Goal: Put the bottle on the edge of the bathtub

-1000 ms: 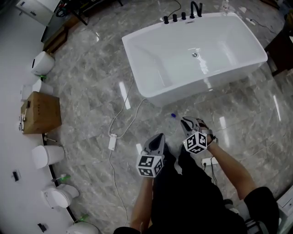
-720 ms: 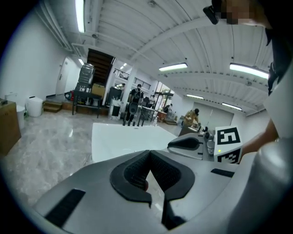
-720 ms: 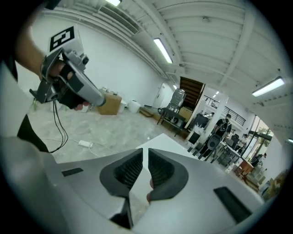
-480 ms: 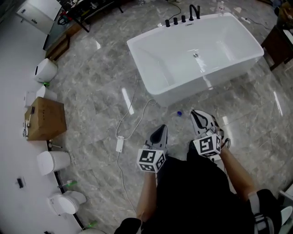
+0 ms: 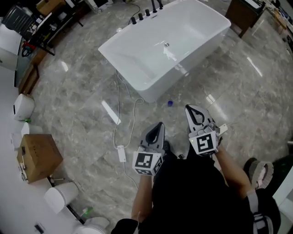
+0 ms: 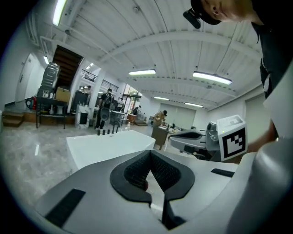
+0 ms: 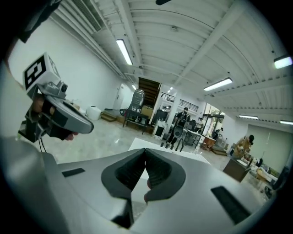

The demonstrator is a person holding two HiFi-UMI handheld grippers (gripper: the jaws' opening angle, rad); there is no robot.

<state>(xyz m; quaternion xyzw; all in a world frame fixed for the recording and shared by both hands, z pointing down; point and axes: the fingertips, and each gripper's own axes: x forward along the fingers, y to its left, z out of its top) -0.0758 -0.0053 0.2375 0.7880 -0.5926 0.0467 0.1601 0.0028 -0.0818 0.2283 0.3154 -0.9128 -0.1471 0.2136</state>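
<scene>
A small bottle with a blue cap [image 5: 170, 103] stands on the grey marble floor just in front of the white bathtub [image 5: 183, 75]. In the head view my right gripper [image 5: 191, 109] is a short way right of it, pointing toward the tub. Its jaws are shut with nothing between them [image 7: 145, 151]. Further back, my left gripper [image 5: 158, 125] is also shut and empty [image 6: 149, 153]. Both gripper views look over the tub [image 6: 105, 146] [image 7: 176, 152], and neither shows the bottle.
Black taps [image 5: 146, 13] stand on the tub's far end. A white cable with an adapter [image 5: 121, 153] trails over the floor on the left. A cardboard box [image 5: 39, 157] and toilets [image 5: 59, 196] line the left wall. A dark cabinet [image 5: 245, 13] stands top right.
The view has swung, so the tub now lies further left and up. The right gripper's jaws have come together. The bottle stays on the floor.
</scene>
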